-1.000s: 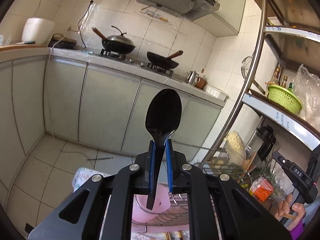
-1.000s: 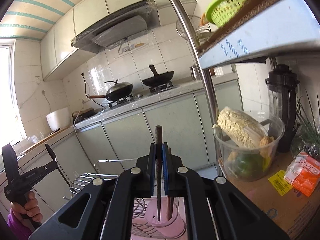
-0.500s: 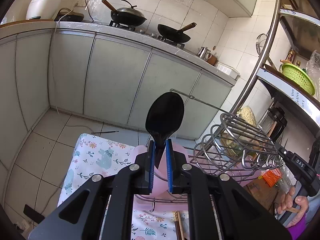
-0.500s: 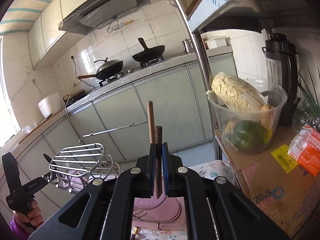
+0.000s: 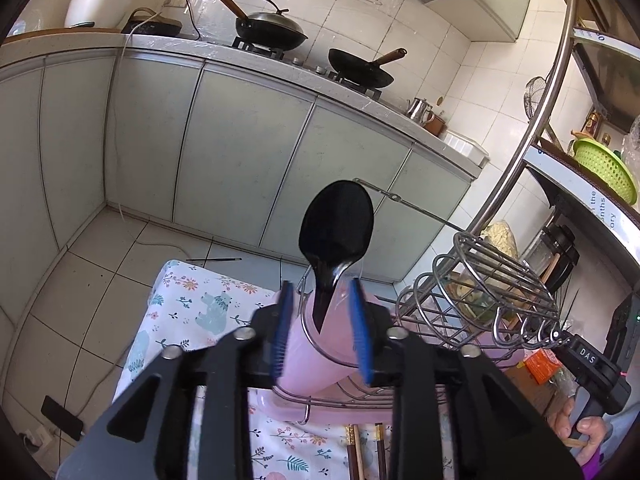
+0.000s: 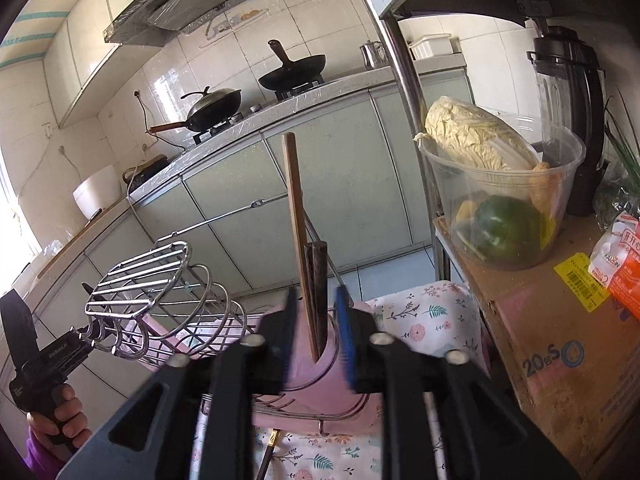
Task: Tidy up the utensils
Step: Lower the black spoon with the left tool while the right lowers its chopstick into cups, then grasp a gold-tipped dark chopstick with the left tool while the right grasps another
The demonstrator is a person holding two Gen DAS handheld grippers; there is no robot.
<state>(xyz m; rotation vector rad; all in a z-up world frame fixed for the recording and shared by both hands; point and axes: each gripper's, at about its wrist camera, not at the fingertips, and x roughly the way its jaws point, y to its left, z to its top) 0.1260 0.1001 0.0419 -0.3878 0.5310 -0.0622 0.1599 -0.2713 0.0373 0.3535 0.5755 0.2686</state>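
Opening, my left gripper frees the black spoon, bowl up in the pink cup; right gripper spreads around upright chopsticks.

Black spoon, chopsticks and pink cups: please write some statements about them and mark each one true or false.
1. The left tool clamps the black plastic spoon. False: its jaws are opening, pads clear of the handle.
2. The spoon's bowl points up, its handle down in the pink plastic cup. True.
3. The brown wooden chopsticks lie flat on the floral tablecloth. False: they stand in a pink cup.
4. The right tool straddles the chopsticks, jaws opening. True.
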